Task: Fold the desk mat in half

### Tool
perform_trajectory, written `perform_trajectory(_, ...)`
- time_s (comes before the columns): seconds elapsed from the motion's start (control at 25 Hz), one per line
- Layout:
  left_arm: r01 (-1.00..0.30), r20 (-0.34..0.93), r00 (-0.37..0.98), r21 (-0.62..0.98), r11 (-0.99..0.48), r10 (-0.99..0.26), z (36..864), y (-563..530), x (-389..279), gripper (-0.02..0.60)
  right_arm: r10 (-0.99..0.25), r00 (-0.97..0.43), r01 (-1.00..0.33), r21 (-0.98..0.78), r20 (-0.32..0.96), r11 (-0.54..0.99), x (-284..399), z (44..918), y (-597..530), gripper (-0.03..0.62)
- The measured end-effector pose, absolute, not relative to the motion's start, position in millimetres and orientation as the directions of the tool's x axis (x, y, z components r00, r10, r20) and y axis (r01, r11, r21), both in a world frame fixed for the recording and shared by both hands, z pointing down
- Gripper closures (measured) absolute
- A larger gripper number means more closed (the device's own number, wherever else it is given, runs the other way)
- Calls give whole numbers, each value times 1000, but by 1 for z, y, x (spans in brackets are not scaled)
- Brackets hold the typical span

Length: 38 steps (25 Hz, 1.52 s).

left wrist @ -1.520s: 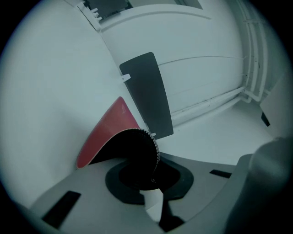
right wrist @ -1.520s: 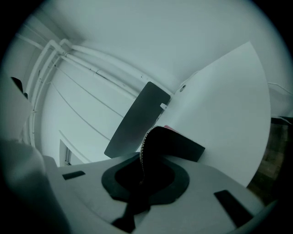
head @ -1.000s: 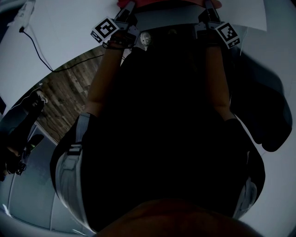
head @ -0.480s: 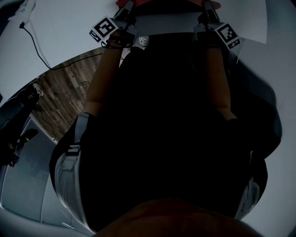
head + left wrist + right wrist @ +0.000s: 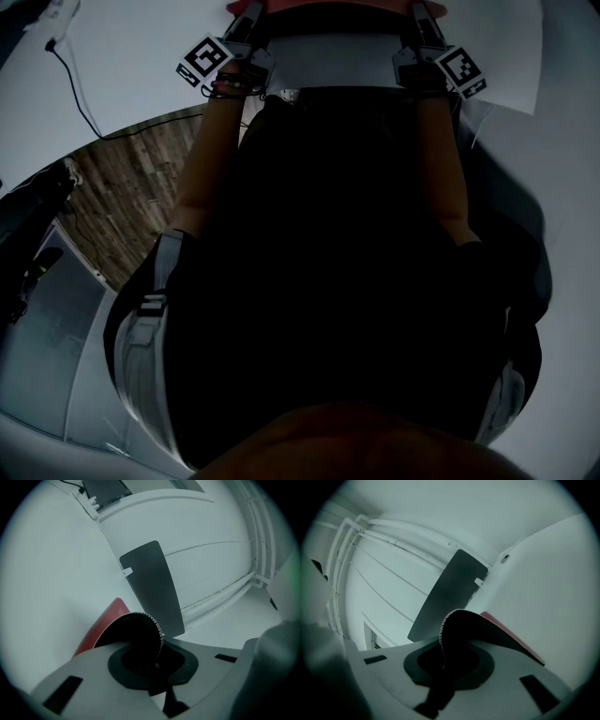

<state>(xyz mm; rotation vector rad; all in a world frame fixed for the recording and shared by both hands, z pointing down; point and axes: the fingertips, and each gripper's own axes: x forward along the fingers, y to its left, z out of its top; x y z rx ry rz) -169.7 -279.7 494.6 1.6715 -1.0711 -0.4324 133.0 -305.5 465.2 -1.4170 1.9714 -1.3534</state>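
In the head view a thin black cable [image 5: 70, 80] trails over the white desk [image 5: 141, 47] at about 10 o'clock, with wood floor [image 5: 131, 197] below it. At 11 o'clock the left gripper [image 5: 248, 28] reaches forward from the person's bare forearm; in the left gripper view its fingers are clamped together on a corner of the desk mat [image 5: 131, 630]. The mat curls up out of the grip, with its black underside facing the camera, a pale stitched edge, and its red face showing at 9 o'clock. A dark grey panel [image 5: 152, 588] lies flat beyond it at 12 o'clock. At 1 o'clock in the head view, the right gripper [image 5: 422, 28] has its fingers pinched on the mat's other near corner, which arches up and over toward 3 o'clock.
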Motion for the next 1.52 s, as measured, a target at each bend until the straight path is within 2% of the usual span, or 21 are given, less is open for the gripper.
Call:
perform_trajectory(1.2,-534,285,366,844,52,-886,519,-376,-187,545,-787,-582,-426,-901,204,81,115,505,-419,551)
perform_trajectory(1.52,-541,301,387,839,49,-872,525,-390,-181,544,-799,-561,-418,-907,217,47,122,515,-427,551)
